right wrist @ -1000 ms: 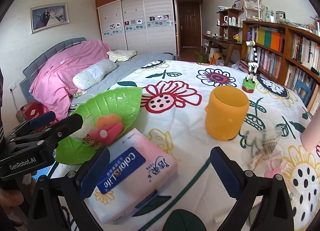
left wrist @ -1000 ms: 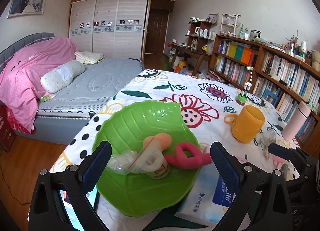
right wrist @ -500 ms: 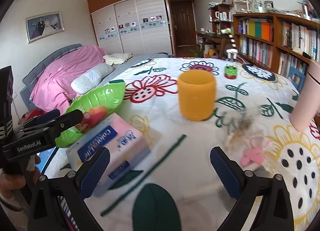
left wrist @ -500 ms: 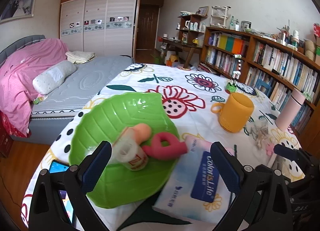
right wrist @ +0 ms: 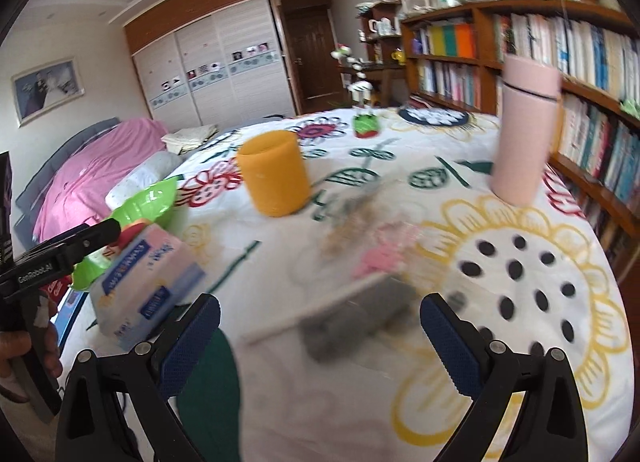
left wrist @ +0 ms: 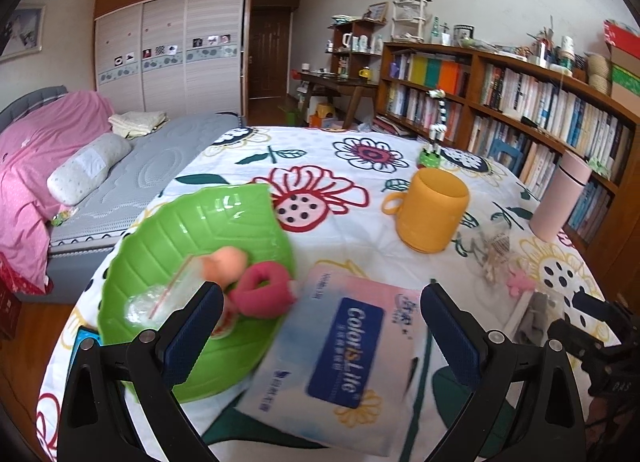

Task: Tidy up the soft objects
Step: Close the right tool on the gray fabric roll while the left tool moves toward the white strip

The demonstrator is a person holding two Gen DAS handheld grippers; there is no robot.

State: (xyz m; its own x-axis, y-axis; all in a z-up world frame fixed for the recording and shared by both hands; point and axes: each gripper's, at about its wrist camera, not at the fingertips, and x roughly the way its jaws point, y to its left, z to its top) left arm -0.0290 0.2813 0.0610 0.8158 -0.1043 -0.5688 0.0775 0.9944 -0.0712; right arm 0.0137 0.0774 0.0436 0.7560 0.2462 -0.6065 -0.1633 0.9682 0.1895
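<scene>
Now both grippers have swung to the right across the flowered tablecloth [left wrist: 344, 238] compared with one second ago. The left gripper [left wrist: 320, 326], wide open and holding nothing, no longer frames the green leaf plate [left wrist: 168, 230]; the tissue pack [left wrist: 344, 346] lies between its fingers in the left wrist view, touching or slightly overlapping the plate's near edge. On the plate lie the red plush ring [left wrist: 262, 292], a peach soft toy [left wrist: 224, 262] and a clear bag [left wrist: 156, 298]. The right gripper [right wrist: 320, 336], also wide open and empty, has left the tissue pack [right wrist: 144, 286] at its left and points at a grey object [right wrist: 356, 322], very blurred, with a pink soft piece [right wrist: 380, 258] in clear wrapping just beyond it. What the grey thing is I cannot tell. The yellow cup [right wrist: 274, 174] and the pink bottle [right wrist: 524, 134] stand farther back, well apart from each other. I judge that the plate serves as the collecting place, and that the right gripper is now looking for the next soft item on this side. The strong blur suggests fast motion, so it should slow down before it closes.
</scene>
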